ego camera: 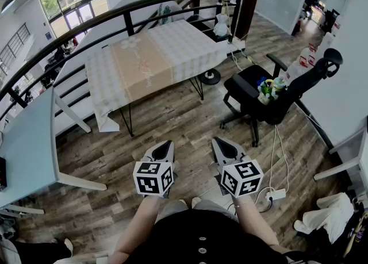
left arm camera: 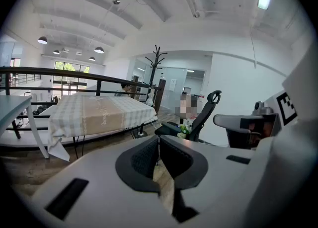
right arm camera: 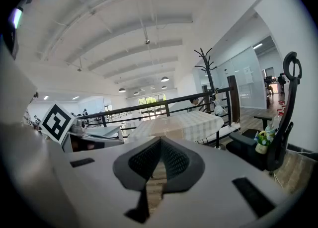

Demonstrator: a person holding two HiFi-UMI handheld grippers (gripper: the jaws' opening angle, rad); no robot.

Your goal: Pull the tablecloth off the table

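A checked white tablecloth [ego camera: 155, 58] with a tan middle band covers a table with black legs against the railing, well ahead of me. It also shows as the tablecloth [left arm camera: 97, 114] in the left gripper view and as the tablecloth [right arm camera: 179, 123] in the right gripper view. My left gripper [ego camera: 165, 144] and right gripper [ego camera: 218, 142] hang side by side over the wood floor, a good way short of the table. Both are shut with nothing between the jaws. The left gripper's tips [left arm camera: 158, 138] and the right gripper's tips [right arm camera: 160, 140] point toward the table.
A black office chair [ego camera: 270, 93] holding a small plant stands right of the table. A pale blue table [ego camera: 29, 142] sits at my left. A curved black railing [ego camera: 115, 18] runs behind the table. A cable and white adapter [ego camera: 275, 194] lie on the floor at right.
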